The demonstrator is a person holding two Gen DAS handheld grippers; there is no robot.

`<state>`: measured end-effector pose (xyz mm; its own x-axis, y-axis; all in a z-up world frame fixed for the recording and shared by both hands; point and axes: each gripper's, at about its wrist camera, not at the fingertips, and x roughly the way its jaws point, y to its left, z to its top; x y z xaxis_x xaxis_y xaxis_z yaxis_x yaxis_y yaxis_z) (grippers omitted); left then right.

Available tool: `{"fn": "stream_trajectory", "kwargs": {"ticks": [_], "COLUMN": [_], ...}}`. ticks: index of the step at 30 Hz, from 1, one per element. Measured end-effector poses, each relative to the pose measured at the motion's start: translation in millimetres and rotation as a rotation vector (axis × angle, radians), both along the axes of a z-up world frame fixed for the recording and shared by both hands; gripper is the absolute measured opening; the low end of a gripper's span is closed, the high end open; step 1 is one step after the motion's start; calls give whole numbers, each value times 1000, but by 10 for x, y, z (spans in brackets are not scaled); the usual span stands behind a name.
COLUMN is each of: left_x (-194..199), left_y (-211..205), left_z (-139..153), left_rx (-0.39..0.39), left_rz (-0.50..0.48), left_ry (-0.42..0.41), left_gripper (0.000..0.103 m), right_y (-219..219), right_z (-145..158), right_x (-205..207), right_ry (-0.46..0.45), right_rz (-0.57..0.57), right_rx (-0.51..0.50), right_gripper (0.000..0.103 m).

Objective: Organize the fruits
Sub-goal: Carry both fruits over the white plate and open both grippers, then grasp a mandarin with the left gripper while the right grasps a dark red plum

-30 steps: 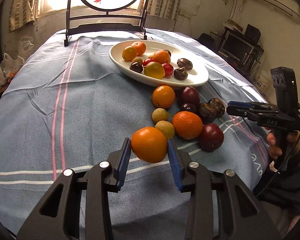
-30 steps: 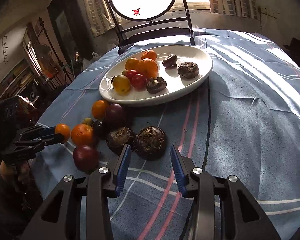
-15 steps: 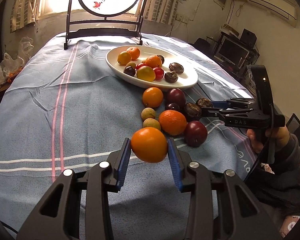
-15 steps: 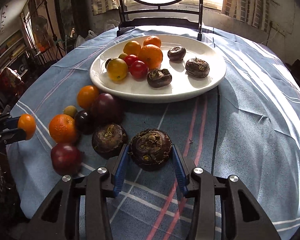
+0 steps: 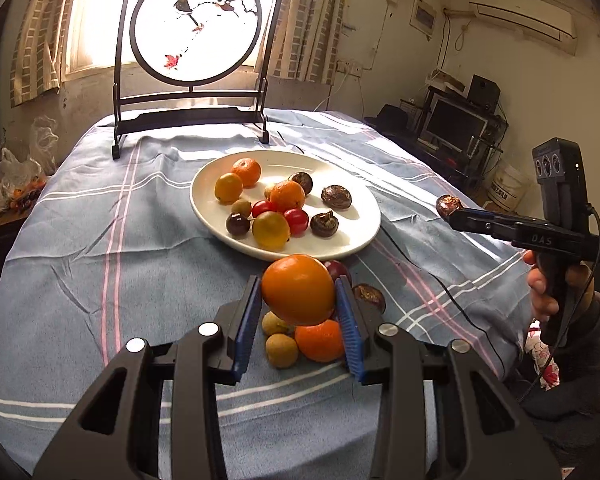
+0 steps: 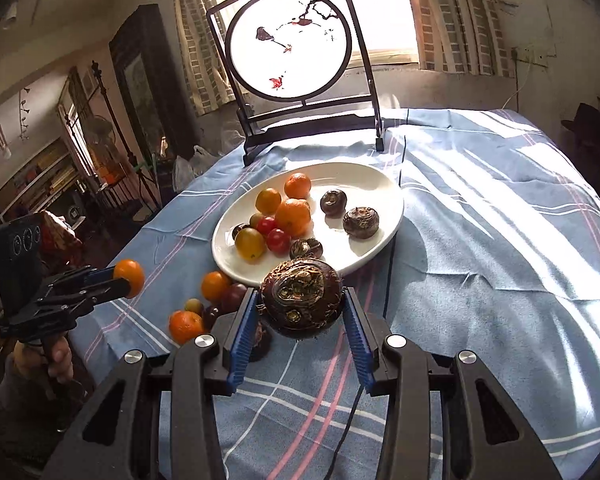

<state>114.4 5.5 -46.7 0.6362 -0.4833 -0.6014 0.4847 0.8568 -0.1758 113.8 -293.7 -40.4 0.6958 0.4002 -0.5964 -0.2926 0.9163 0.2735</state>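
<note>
My left gripper point(image 5: 298, 304) is shut on an orange point(image 5: 298, 290) and holds it above the loose fruit, just short of the white plate point(image 5: 360, 236); it also shows in the right wrist view point(image 6: 129, 278). My right gripper point(image 6: 302, 312) is shut on a dark brown water chestnut point(image 6: 302, 298), lifted off the cloth in front of the plate point(image 6: 380, 252); it also shows in the left wrist view point(image 5: 449, 207). The plate holds several oranges, tomatoes and chestnuts. Loose fruit point(image 5: 320, 340) lies on the cloth under my left gripper.
A round painted screen on a black stand point(image 5: 196, 24) stands at the table's far edge. The table has a blue striped cloth point(image 5: 80, 260). A black cable point(image 5: 440, 284) runs across the cloth at the right. Shelves and a monitor point(image 5: 452, 124) stand beyond the table.
My right gripper closed on the water chestnut and lifted it off the cloth. My left gripper carried the orange up and forward toward the plate.
</note>
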Motion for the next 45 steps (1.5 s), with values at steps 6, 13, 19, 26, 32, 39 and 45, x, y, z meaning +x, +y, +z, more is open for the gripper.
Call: {"fn": "stream_trajectory", "kwargs": {"ticks": [6, 13, 19, 26, 32, 39, 45], "left_x": [660, 1588, 1769, 963, 231, -130, -194], "left_y": [-321, -516, -440, -223, 4, 46, -37], "left_z": [103, -47, -118, -56, -284, -565, -567], "left_rx": [28, 7, -37, -14, 51, 96, 123], "left_rz": [3, 88, 137, 93, 90, 89, 71], "left_ry": [0, 100, 158, 102, 105, 133, 120], "left_gripper": [37, 37, 49, 56, 56, 56, 56], "right_y": [75, 357, 393, 424, 820, 1184, 1278], "right_z": [79, -154, -152, -196, -472, -640, -701], "right_x": [635, 1423, 1353, 521, -328, -308, -210], "right_ry": [20, 76, 25, 17, 36, 94, 122], "right_rz": [-21, -55, -99, -8, 243, 291, 284], "right_rx": [-3, -33, -42, -78, -79, -112, -106], "right_gripper": [43, 44, 64, 64, 64, 62, 37]}}
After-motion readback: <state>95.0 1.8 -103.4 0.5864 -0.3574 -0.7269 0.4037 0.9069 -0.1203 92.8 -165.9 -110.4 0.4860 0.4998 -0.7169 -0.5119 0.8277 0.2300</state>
